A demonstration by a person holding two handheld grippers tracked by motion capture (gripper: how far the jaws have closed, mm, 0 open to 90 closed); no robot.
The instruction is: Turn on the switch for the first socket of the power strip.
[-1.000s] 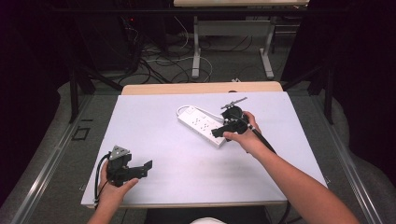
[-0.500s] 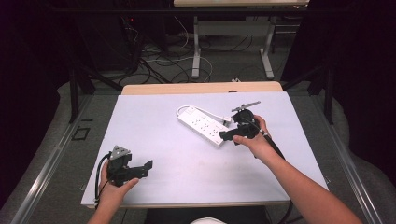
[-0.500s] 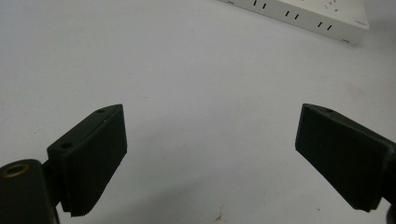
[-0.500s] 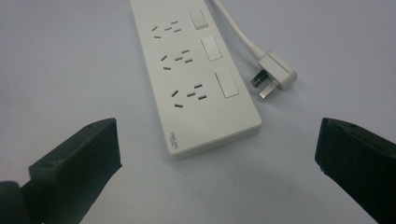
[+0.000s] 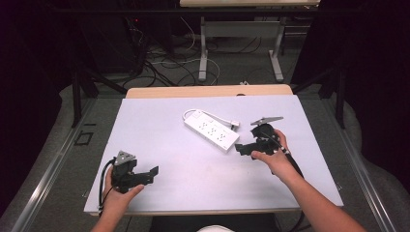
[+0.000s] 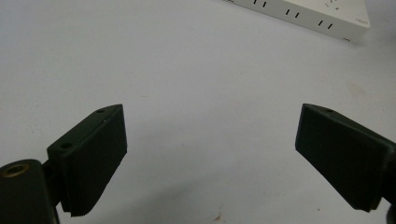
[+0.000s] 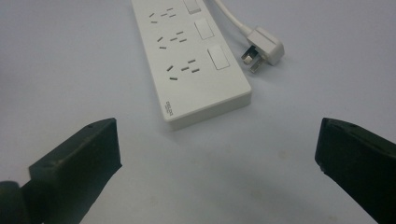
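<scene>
White power strip (image 5: 211, 129) now released

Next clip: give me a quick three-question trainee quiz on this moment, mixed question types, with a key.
1. True or false: the right gripper is clamped on the power strip.
2. Multiple choice: where does the plug lie? A) pushed into a socket of the strip, B) loose on the table beside the strip, C) between the left gripper's jaws.
3. Short answer: how do the jaws of the left gripper stand, and what is between them?

Key
1. False: its jaws are wide apart, short of the strip's near end.
2. B.
3. Wide open, with bare table surface between them.
</scene>
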